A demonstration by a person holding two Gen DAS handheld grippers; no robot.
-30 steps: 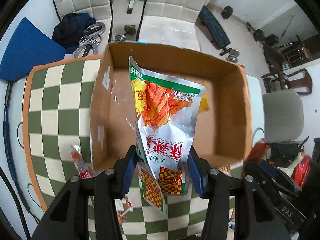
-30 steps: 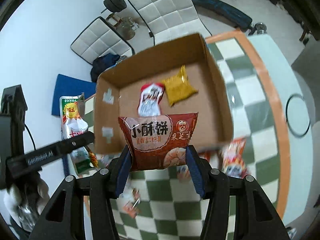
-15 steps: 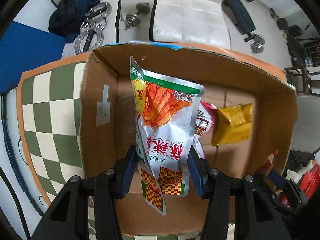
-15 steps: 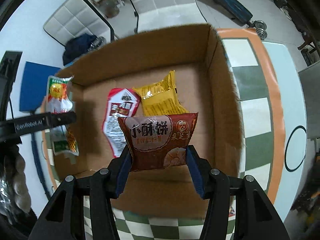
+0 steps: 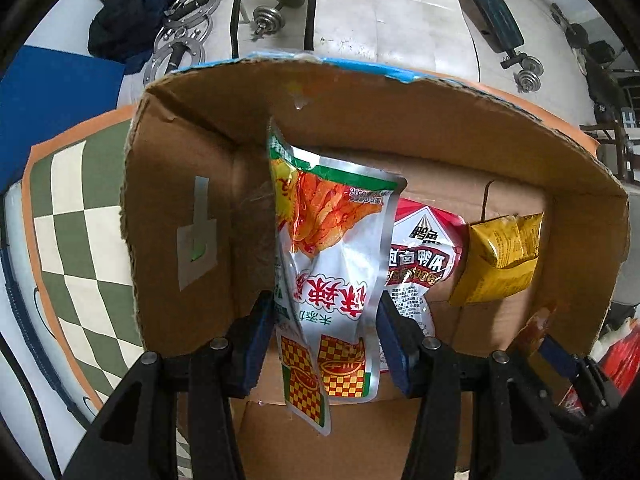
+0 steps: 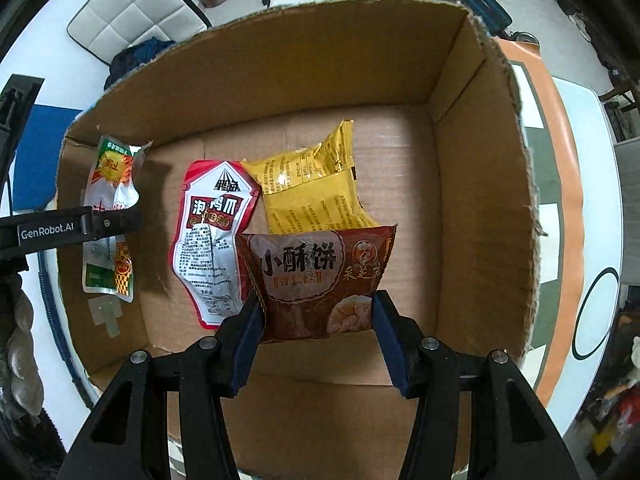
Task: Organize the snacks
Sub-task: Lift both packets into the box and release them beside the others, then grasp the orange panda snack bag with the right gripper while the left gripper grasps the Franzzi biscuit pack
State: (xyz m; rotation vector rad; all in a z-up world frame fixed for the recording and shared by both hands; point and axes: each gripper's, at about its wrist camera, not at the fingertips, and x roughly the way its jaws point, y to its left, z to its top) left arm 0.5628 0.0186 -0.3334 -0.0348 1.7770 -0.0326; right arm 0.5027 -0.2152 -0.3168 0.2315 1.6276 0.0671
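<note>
Snack packets now lower inside cardboard box [image 6: 480, 184], left jaws grasping silver pouch [image 5: 336, 264], right jaws brown packet [image 6: 320, 276].

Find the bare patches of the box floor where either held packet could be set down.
Bare cardboard box floor lies between the yellow packet and the right wall, and along the far wall. The middle is crowded: yellow packet beside the red-and-white packet.

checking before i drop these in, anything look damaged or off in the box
Nothing spilled or torn open. The cardboard box has ragged, frayed rim edges, and the red-and-white packet lying inside looks crumpled.
</note>
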